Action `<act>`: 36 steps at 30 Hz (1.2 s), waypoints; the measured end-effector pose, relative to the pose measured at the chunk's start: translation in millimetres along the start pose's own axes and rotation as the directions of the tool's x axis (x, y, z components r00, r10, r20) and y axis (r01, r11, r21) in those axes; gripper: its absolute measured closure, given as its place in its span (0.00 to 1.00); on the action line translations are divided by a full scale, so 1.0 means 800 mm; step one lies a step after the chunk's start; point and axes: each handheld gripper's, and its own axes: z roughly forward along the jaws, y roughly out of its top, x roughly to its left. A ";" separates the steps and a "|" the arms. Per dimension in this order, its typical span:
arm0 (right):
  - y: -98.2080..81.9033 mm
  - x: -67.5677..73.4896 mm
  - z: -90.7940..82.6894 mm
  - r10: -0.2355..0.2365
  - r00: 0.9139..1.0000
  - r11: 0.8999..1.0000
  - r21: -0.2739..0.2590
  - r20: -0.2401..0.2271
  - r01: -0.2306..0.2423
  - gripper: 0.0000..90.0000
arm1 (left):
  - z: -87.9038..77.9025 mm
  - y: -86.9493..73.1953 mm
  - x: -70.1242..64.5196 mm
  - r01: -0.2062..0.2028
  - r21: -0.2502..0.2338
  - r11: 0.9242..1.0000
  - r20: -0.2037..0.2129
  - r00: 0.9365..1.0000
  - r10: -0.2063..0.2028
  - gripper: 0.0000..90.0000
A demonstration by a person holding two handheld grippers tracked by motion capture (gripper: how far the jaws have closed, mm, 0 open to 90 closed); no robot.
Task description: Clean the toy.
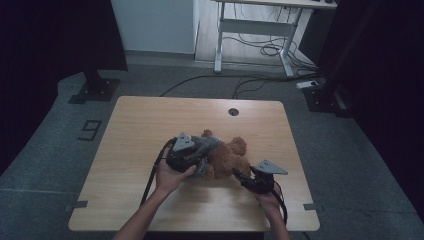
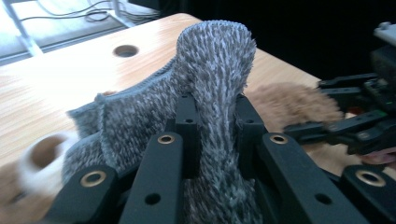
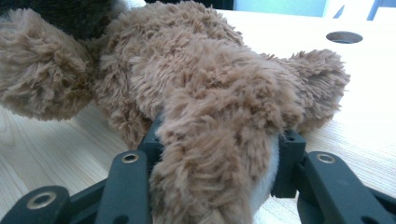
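The brown teddy bear (image 1: 227, 157) lies on its side a little toward the near edge from the middle of the desk (image 1: 135, 130), with its grey knitted garment (image 1: 202, 147) bunched at its nine o'clock end in the high view. That garment is what your left claw (image 1: 192, 159) grips: in the left gripper view a raised fold of the grey knit (image 2: 215, 74) stands up between the two black jaws, which are closed tight on it, the fabric pinched narrow where the pads meet it. Your left hand (image 1: 170, 177) sits at about seven o'clock from the bear, touching the gripper body just beside the plush.

Your right claw (image 1: 239, 176) comes in from about five o'clock of the bear. In the right gripper view a brown furry limb (image 3: 219, 154) fills the gap between the jaws, which press on it from both sides, so this claw is clamped on the bear's limb. The rest of the brown body (image 3: 177, 65) lies beyond at twelve o'clock from those jaws, resting on the desk.

From the left gripper view, the right claw (image 2: 327, 126) shows at three o'clock, its jaws against the brown fur (image 2: 289, 105).

Farther out, a round cable hole (image 1: 233, 111) sits in the desk at twelve o'clock from the bear, well apart from it.
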 end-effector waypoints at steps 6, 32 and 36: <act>-0.001 -0.002 0.002 0.011 1.000 1.000 -0.004 -0.003 -0.011 0.59 | 0.031 0.013 -0.037 -0.029 0.017 0.999 0.076 0.997 0.028 0.85; -0.003 -0.008 0.001 0.045 0.998 0.999 0.010 -0.035 -0.045 0.64 | 0.077 -0.042 -0.064 -0.152 0.060 0.987 0.010 0.988 0.151 0.86; -0.003 -0.011 0.000 0.050 0.998 0.999 0.001 -0.046 -0.050 0.64 | 0.053 -0.057 -0.042 -0.135 0.067 0.989 -0.017 0.991 0.136 0.87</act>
